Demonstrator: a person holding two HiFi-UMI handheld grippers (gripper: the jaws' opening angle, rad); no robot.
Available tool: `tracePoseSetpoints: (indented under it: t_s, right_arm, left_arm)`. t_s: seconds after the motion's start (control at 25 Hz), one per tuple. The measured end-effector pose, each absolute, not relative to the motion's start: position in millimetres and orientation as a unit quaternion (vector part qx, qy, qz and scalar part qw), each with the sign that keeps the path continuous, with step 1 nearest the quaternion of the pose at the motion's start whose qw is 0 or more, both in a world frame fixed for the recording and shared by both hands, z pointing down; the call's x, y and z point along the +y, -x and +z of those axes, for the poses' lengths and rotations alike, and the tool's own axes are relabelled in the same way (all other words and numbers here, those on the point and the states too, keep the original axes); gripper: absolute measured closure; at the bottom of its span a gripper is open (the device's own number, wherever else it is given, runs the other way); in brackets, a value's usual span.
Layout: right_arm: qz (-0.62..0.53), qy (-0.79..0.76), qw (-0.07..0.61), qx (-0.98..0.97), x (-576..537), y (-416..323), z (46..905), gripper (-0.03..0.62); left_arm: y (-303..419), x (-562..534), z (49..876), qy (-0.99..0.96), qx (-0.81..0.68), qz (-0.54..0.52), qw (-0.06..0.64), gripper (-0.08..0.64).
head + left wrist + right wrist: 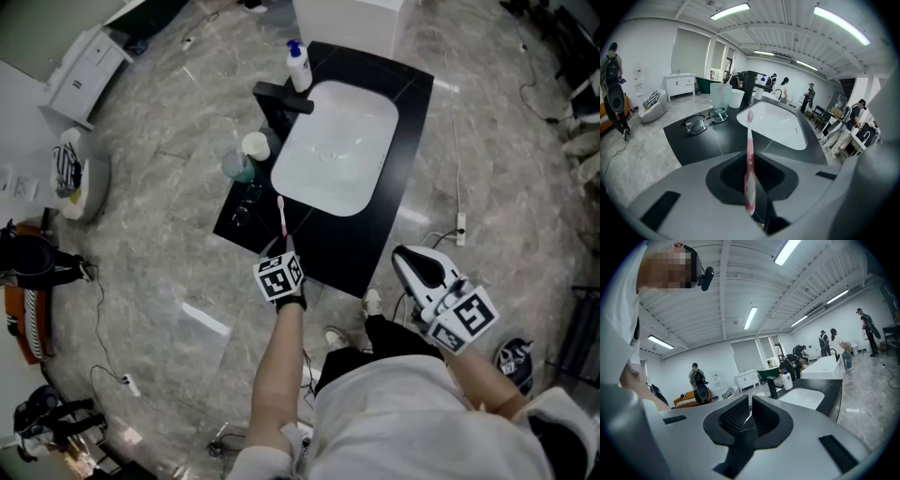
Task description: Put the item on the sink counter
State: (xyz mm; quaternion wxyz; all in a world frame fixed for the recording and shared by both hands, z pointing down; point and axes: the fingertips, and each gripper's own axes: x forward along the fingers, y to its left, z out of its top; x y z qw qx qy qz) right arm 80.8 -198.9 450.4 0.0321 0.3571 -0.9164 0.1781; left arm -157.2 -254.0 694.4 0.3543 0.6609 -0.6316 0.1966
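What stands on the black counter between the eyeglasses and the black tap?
Two cups, side by side: a translucent tumbler and a white cup. The left gripper view shows them best.

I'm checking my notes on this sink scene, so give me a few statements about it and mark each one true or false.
1. The left gripper holds a pink toothbrush. True.
2. The glasses lie in the basin. False: they lie on the black counter, beside the basin.
3. The right gripper holds a cup. False: nothing is between its jaws, and it hangs off to the side of the counter.
4. A bottle with a blue pump stands by the faucet. True.
5. The toothbrush lies flat on the counter. False: it is clamped in the left gripper's jaws, head pointing away from the gripper.
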Motion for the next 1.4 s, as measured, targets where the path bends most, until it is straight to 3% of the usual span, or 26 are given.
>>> tracePoseSetpoints:
  t_s: [1.4]
  right_arm:
    - [0.194, -0.318, 0.028, -0.928, -215.6, -67.0, 475.6, 0.543]
  left_arm:
    - [157.2, -262.6, 722.9, -0.614, -0.631, 0.274, 0.387, 0.509]
